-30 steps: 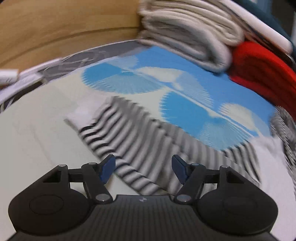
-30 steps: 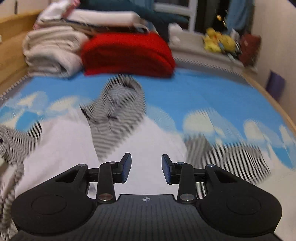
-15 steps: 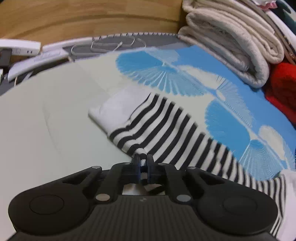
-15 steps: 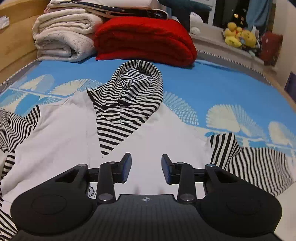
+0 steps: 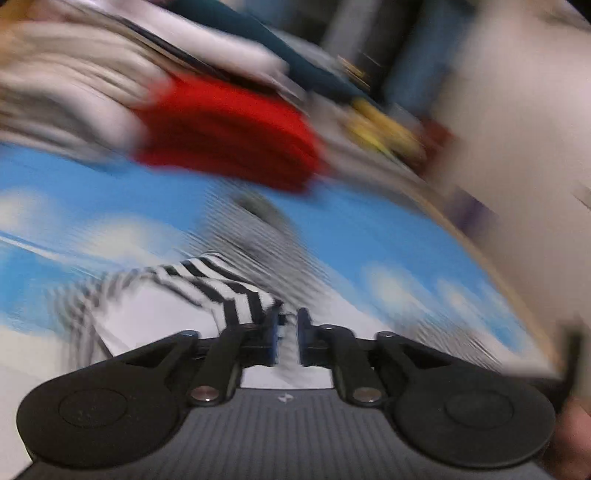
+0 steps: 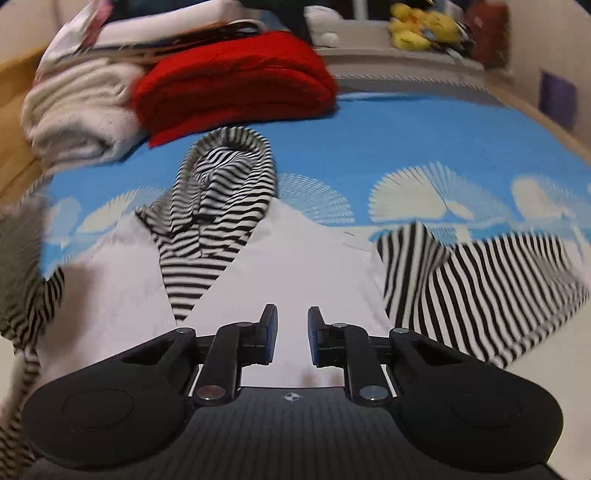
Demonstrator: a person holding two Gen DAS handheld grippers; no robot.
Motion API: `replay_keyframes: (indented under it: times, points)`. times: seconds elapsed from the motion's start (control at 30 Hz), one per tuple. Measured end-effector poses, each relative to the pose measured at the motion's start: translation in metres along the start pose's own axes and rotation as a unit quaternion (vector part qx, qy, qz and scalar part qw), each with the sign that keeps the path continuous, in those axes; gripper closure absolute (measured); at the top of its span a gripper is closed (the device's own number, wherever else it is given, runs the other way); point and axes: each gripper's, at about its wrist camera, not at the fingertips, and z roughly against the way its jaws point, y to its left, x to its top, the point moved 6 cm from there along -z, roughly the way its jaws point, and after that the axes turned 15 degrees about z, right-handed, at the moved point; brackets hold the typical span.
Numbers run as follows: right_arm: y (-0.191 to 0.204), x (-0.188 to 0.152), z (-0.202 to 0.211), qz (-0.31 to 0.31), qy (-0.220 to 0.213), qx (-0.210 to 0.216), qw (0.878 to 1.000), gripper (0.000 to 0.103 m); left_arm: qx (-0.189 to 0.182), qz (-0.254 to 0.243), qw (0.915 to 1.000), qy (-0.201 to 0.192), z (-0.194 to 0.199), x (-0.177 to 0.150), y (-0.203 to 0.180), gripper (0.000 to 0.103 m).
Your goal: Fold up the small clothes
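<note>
A small white hooded top (image 6: 295, 258) with black-and-white striped hood (image 6: 218, 199) and sleeves lies spread on the blue bedsheet (image 6: 406, 140). In the blurred left wrist view my left gripper (image 5: 287, 332) has the striped left sleeve (image 5: 229, 291) between its narrow jaws, lifted off the bed; the jaws are opening slightly. In the right wrist view that sleeve hangs raised at the left edge (image 6: 33, 295). My right gripper (image 6: 291, 332) hovers over the white body with nothing between its fingers, and its jaws are closing. The right sleeve (image 6: 480, 284) lies flat.
A folded red blanket (image 6: 236, 81) and a cream folded blanket (image 6: 77, 114) are stacked at the head of the bed. Yellow soft toys (image 6: 417, 29) sit on a ledge behind. A wooden bed frame (image 6: 14, 74) runs along the left.
The left gripper shut on the striped sleeve's cuff, then swung up and across over the garment with it. The right gripper's jaws narrowed and it sank toward the white body.
</note>
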Motion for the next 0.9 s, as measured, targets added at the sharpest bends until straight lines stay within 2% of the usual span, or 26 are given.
replay_keyframes:
  times: [0.03,0.07,0.1,0.13,0.2,0.3,0.43,0.57,0.67,0.8,0.9]
  points:
    - [-0.004,-0.001,0.0,-0.01,0.0,0.001,1.0,0.083,-0.001,-0.016,0.9999,-0.001,-0.005,-0.009,-0.007,0.076]
    - [-0.008,-0.003,0.001,-0.019,0.001,0.004,1.0,0.083,0.013,-0.021,0.9996,-0.012,-0.008,-0.016,-0.007,0.063]
    - [-0.01,-0.005,0.0,-0.026,0.002,0.004,1.0,0.081,0.026,-0.008,0.9995,-0.014,-0.012,-0.018,0.001,0.057]
    - [-0.013,-0.007,0.0,-0.034,0.004,0.005,0.999,0.08,0.043,0.024,0.9988,-0.011,-0.017,-0.019,0.015,0.057]
    - [-0.015,-0.011,-0.003,-0.048,0.009,0.014,0.999,0.078,0.095,0.095,0.9908,-0.008,-0.027,-0.015,0.052,0.058]
    - [-0.009,-0.012,-0.015,-0.045,0.017,0.03,0.998,0.078,0.163,0.132,0.9774,-0.024,-0.035,-0.004,0.091,0.058]
    - [0.021,-0.005,-0.033,-0.011,0.012,0.061,0.998,0.078,0.218,0.166,0.9613,-0.033,-0.035,0.01,0.125,0.058]
    - [0.084,0.003,-0.048,0.075,-0.004,0.111,0.991,0.076,0.255,0.208,0.9441,-0.013,-0.031,0.015,0.16,0.058]
    - [0.136,0.002,-0.05,0.17,-0.024,0.131,0.976,0.069,0.275,0.232,0.933,-0.009,-0.017,0.016,0.178,0.058]
    - [0.196,-0.009,-0.055,0.303,-0.051,0.117,0.944,0.066,0.286,0.243,0.9266,-0.024,-0.006,0.021,0.189,0.058]
    - [0.215,-0.017,-0.069,0.35,-0.048,0.076,0.933,0.061,0.287,0.241,0.9268,-0.028,-0.003,0.024,0.188,0.058]
